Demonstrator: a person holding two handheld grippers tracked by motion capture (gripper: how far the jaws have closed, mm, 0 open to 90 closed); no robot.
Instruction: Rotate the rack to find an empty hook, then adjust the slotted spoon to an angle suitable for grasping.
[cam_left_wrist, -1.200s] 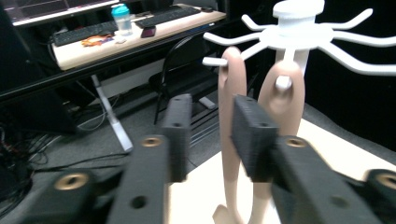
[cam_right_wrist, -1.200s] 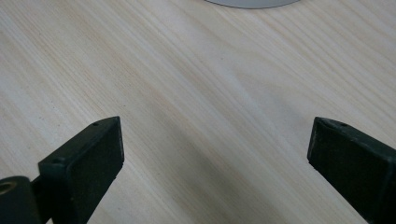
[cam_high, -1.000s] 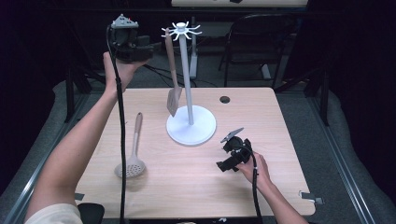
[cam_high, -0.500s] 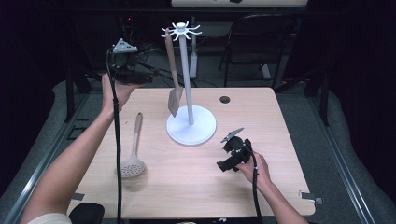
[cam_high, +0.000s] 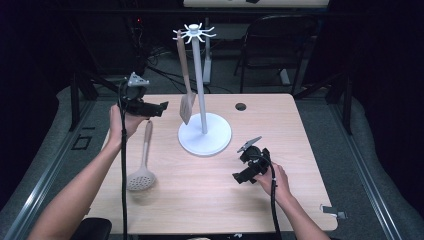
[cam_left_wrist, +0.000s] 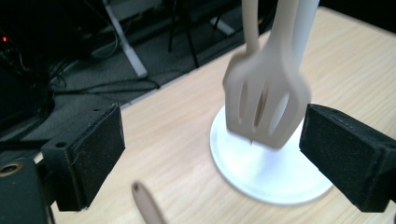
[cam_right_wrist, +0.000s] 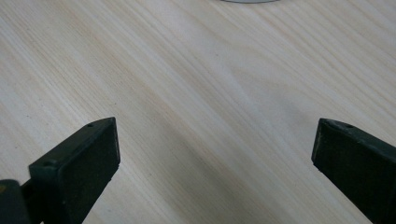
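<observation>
A white hook stand (cam_high: 202, 75) rises from its round base (cam_high: 216, 141) at the table's middle. A pale slotted spatula (cam_high: 186, 106) hangs from one top hook, its head just above the base. A skimmer spoon (cam_high: 141, 176) lies on the table at the left. My left gripper (cam_high: 161, 108) hovers left of the spatula. Its jaws have just been opening and stand open with nothing between the pads. In the left gripper view the spatula head (cam_left_wrist: 264, 107) hangs farther off, beyond the gripper (cam_left_wrist: 210, 158). My right gripper (cam_high: 239, 178) rests open over bare table (cam_right_wrist: 196, 70).
A small black round hole (cam_high: 240, 106) sits in the tabletop behind the stand. A dark chair (cam_high: 280, 40) and cables stand beyond the far edge. The skimmer's handle end (cam_left_wrist: 145, 205) lies just under my left gripper. The light wooden table (cam_high: 300, 200) spreads around the stand.
My left gripper has come down from beside the stand's top to a level just above the table, left of the spatula head. The right hand has kept still.
</observation>
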